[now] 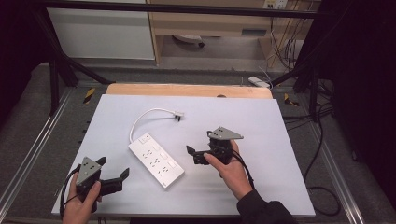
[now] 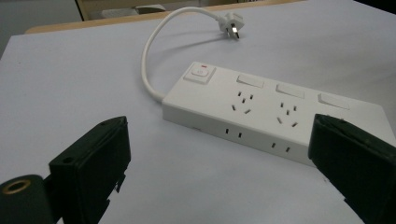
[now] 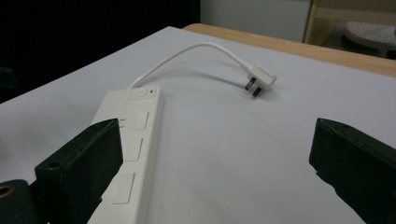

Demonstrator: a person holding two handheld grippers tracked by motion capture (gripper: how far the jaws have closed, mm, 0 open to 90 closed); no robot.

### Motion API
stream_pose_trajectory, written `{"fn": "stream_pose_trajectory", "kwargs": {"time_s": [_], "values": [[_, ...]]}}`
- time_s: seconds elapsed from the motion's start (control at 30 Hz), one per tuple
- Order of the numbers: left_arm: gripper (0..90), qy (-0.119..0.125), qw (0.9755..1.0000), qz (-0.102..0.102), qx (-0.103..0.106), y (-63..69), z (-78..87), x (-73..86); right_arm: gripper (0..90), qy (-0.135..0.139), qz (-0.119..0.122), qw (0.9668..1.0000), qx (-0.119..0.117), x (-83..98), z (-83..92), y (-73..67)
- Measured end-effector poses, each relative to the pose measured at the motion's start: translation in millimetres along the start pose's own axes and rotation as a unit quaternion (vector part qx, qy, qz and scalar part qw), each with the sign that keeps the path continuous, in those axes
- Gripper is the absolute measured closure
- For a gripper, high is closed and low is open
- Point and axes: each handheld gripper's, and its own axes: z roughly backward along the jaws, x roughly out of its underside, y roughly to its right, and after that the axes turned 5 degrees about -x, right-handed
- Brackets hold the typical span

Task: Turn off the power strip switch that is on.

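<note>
In the high view a white power strip [image 1: 156, 160] lies flat and slantwise on the pale table [image 1: 280, 186], near its middle, its short cord [image 1: 142, 116] looping off toward twelve o'clock and ending in a plug [image 1: 178, 114]. The left gripper [image 1: 122, 175] sits at about eight o'clock from the strip, the right gripper [image 1: 190, 151] at about three o'clock, both near it but apart from it, both with jaws spread and nothing between them. In the left gripper view the strip's long side wall [image 2: 261, 137] faces the camera at about one o'clock, with a rocker switch [image 2: 200, 74] at the cord end and rows of sockets behind it; the jaws stand wide and empty. In the right gripper view the strip [image 3: 133, 140] runs away at eleven o'clock beside the near jaw, and the plug [image 3: 260, 78] rests at about one o'clock, prongs toward the table; these jaws are released too. I judge the strip to be a light, rigid plastic box with smooth, rather slippery faces, best pinched across its narrow width at mid-length. The cord looks springy, so the stiff plug body is the surer hold there.
</note>
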Motion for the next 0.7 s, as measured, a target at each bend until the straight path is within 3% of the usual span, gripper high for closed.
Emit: {"fn": "stream_pose_trajectory", "kwargs": {"time_s": [0.7], "values": [[5.6,-0.001,1.0000,0.000,0.000,0.0,0.1,0.2,3.7,0.047,-0.017,0.9974,0.052,-11.0,53.9,42.1]]}}
